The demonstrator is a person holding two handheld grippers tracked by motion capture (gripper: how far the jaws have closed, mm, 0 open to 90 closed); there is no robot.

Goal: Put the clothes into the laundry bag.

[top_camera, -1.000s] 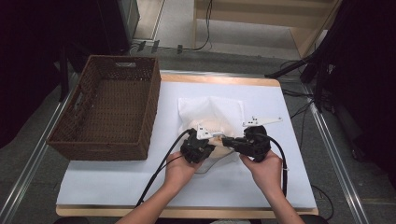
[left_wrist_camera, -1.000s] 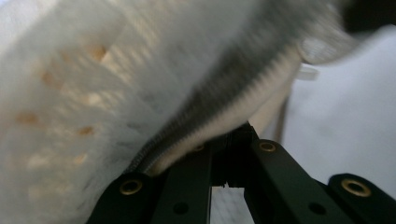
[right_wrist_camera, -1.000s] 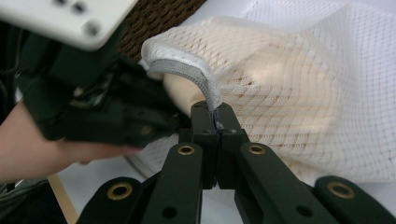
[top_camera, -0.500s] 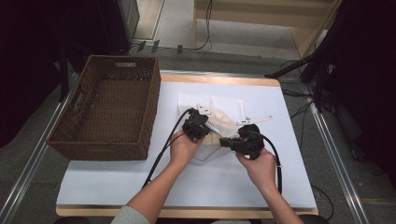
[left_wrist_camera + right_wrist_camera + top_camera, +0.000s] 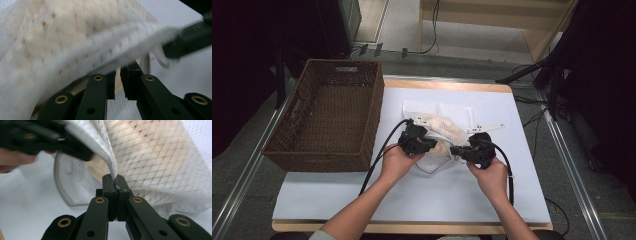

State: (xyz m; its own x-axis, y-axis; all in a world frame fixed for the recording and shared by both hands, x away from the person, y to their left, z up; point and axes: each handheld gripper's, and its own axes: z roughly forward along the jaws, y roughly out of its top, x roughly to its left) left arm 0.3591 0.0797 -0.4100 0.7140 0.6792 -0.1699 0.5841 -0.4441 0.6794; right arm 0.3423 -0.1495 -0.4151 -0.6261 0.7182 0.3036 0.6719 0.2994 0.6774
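1. Mesh laundry bag (image 5: pixel 446 131) lies on the white table (image 5: pixel 362 200), near the middle and toward the far edge, with something pale and tan inside it.
2. Your right gripper (image 5: pixel 116 182) has its jaws pressed together on the bag's zipper edge (image 5: pixel 107 157); the white tape runs up from between the tips.
3. Your left gripper (image 5: pixel 117 72) sits at the same zipper edge, and its jaws have just been opening. A narrow gap shows between them, with the zipper band crossing just above the tips; you cannot tell from the blurred left gripper view whether the pads press it.
4. In the high view your two grippers face each other over the bag's near side, close together, left (image 5: pixel 428 145) and right (image 5: pixel 460 150).
5. A brown wicker basket (image 5: pixel 307 150) stands at the table's left edge, apart from the bag.
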